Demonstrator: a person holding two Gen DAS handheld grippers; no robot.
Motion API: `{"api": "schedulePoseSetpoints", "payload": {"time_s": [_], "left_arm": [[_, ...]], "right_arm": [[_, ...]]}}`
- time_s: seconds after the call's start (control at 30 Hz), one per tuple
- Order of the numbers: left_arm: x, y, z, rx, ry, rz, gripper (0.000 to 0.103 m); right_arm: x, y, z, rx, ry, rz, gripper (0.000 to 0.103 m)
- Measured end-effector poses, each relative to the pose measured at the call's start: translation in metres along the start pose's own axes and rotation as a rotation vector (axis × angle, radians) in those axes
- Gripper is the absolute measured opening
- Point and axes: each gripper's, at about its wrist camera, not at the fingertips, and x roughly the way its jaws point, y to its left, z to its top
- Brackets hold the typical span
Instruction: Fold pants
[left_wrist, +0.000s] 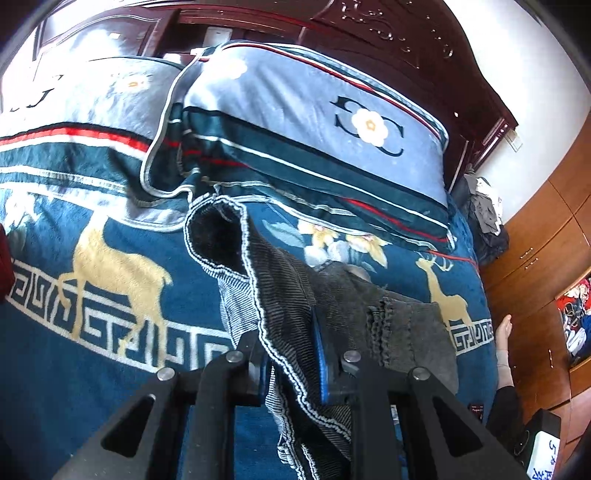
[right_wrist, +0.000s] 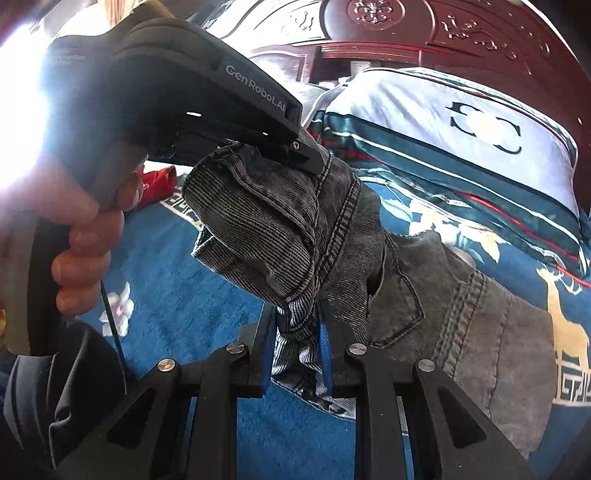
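Observation:
The dark grey washed pants (left_wrist: 284, 284) hang lifted above the blue deer-patterned bedspread (left_wrist: 110, 369). Their waist opening with dark lining gapes at the top. My left gripper (left_wrist: 290, 354) is shut on a fold of the striped inner fabric. In the right wrist view the same pants (right_wrist: 351, 229) stretch between both tools. The left gripper (right_wrist: 304, 155), held by a hand (right_wrist: 85, 236), clamps the waistband at upper left. My right gripper (right_wrist: 295, 339) is shut on the bunched cloth near a back pocket (right_wrist: 399, 295).
Two blue striped pillows (left_wrist: 314, 122) lie against a dark carved headboard (left_wrist: 388, 33). Wooden cabinets (left_wrist: 546, 236) stand to the right of the bed, with a heap of clothes (left_wrist: 484, 210) at the bed's corner. A red item (right_wrist: 159, 184) lies on the bedspread at left.

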Motion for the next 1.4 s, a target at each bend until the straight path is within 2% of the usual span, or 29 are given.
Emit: {"api": "schedulePoseSetpoints", "payload": {"time_s": [0.37, 0.9, 1.13, 1.4], "left_arm": [[0.003, -0.041, 0.004, 0.05, 0.011, -0.037, 0.019], [0.002, -0.062, 0.006, 0.055, 0.016, -0.056, 0.019], [0.009, -0.092, 0.006, 0.095, 0.027, -0.079, 0.018], [0.025, -0.144, 0.003, 0.166, 0.057, -0.1, 0.016]], "right_arm": [[-0.022, -0.027, -0.011, 0.107, -0.03, 0.012, 0.018], [-0.036, -0.038, -0.016, 0.158, -0.055, 0.013, 0.018], [-0.047, -0.056, -0.023, 0.206, -0.065, 0.007, 0.018], [-0.062, -0.083, -0.036, 0.287, -0.085, 0.015, 0.018]]}}
